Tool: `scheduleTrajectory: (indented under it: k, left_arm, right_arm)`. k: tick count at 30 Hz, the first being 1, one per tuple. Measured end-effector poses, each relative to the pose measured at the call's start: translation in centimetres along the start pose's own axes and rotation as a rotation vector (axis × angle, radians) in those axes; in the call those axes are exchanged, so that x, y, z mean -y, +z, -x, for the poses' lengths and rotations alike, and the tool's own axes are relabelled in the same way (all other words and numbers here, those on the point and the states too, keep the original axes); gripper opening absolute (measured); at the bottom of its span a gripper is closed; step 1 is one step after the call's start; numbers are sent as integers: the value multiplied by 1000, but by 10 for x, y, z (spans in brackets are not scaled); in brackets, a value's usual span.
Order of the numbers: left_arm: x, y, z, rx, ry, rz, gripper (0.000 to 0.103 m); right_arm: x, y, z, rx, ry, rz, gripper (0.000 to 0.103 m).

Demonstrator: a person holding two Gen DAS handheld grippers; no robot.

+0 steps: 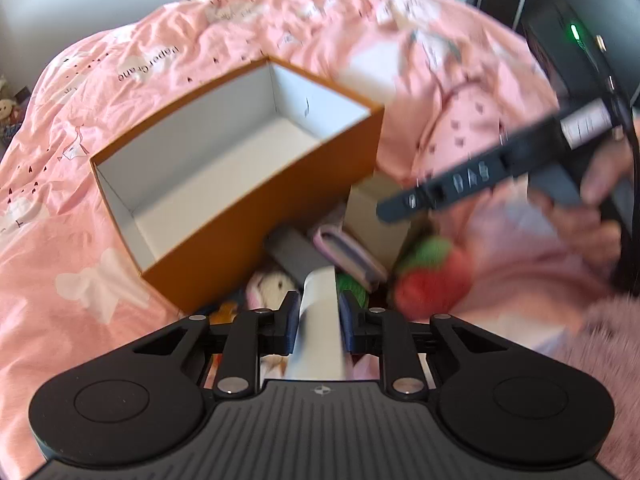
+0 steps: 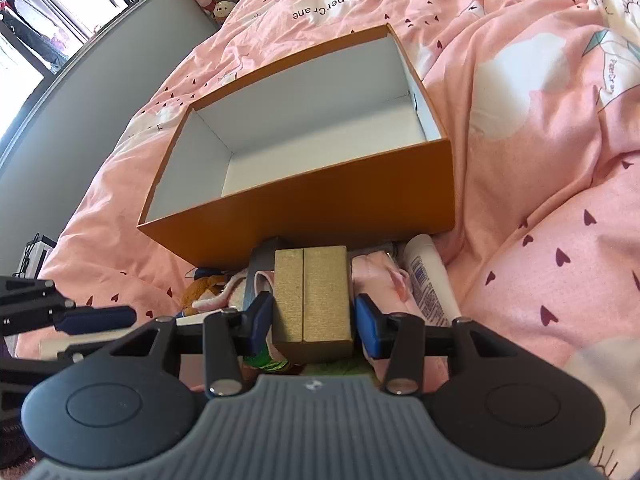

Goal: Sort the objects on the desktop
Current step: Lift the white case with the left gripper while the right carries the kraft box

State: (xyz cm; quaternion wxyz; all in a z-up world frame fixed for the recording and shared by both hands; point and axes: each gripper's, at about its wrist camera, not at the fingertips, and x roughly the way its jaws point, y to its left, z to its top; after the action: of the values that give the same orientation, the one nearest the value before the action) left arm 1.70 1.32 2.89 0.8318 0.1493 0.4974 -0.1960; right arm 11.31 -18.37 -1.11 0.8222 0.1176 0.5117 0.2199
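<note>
Grippers (image 1: 318, 314) (image 2: 310, 318) gripping white tube (image 1: 320, 320), seemingly, gold box (image 2: 314, 300)

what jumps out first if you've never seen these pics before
The open orange box, white inside and empty, sits mid-frame on a pink quilt. Just in front of it, the right gripper holds a gold box, and the left gripper grips a white object. A red and green plush strawberry lies in the clutter to the right.

Open box (image 2: 304, 204) on the bedspread (image 2: 540, 160); before it a small block (image 2: 314, 300), with a tube (image 2: 428, 280) to its right.
</note>
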Motion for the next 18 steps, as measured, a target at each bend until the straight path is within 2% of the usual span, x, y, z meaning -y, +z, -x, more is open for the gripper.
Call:
scheduleTrajectory:
  k: [4,7,12,18]
  left_arm:
    - [2,-10,-14,-86,-12,-24,25]
    - [5,-13,-17,-88,22,-45,27]
    - [0,-12,-20,-110,4,-25,47]
    - [-13,-12,-32,-157,35,23,49]
  right_arm:
    - [-1,2,-6,-16,2,8,49]
    - [-3,5,-11,-38,5,27,51]
    - [-6,8,-24,-80,7,52,54]
    - [-12,7,-28,-81,-9,88,57]
